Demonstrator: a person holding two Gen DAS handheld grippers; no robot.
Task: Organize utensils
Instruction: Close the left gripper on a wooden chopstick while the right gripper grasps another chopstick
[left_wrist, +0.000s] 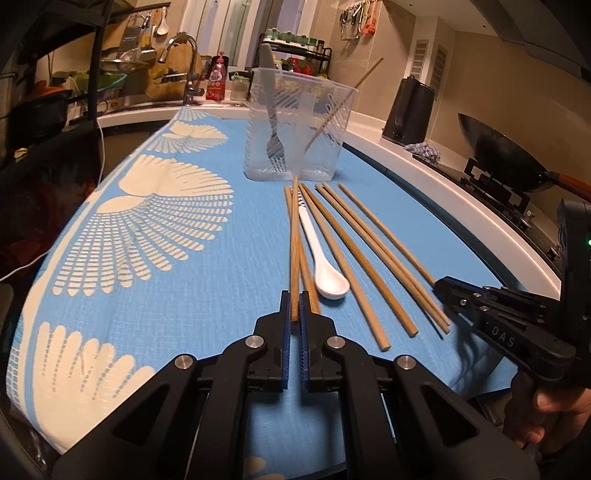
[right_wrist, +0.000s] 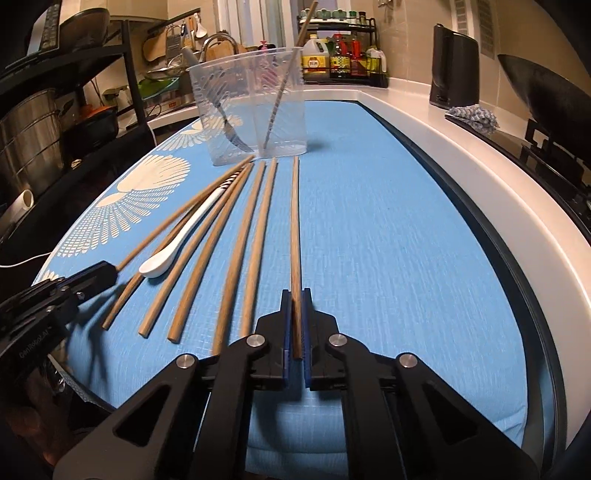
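My left gripper (left_wrist: 294, 306) is shut on the near end of a wooden chopstick (left_wrist: 294, 240) that points toward a clear plastic container (left_wrist: 332, 155). A fork (left_wrist: 273, 140) and one chopstick (left_wrist: 343, 103) stand in that container. A white spoon (left_wrist: 321, 258) and several loose chopsticks (left_wrist: 354, 266) lie on the blue cloth (left_wrist: 166, 314). My right gripper (right_wrist: 295, 299) is shut on the rightmost chopstick (right_wrist: 295, 221), which lies flat. The left gripper (right_wrist: 107, 273) shows at the left of the right wrist view, beside the spoon (right_wrist: 177, 240).
A black kettle (left_wrist: 408, 110) and a crumpled cloth (left_wrist: 424, 151) sit on the white counter to the right. A wok (left_wrist: 498, 155) rests on the stove beyond. A faucet (left_wrist: 188, 66) and a sink lie behind the container. Dark shelving (right_wrist: 55, 110) stands at the left.
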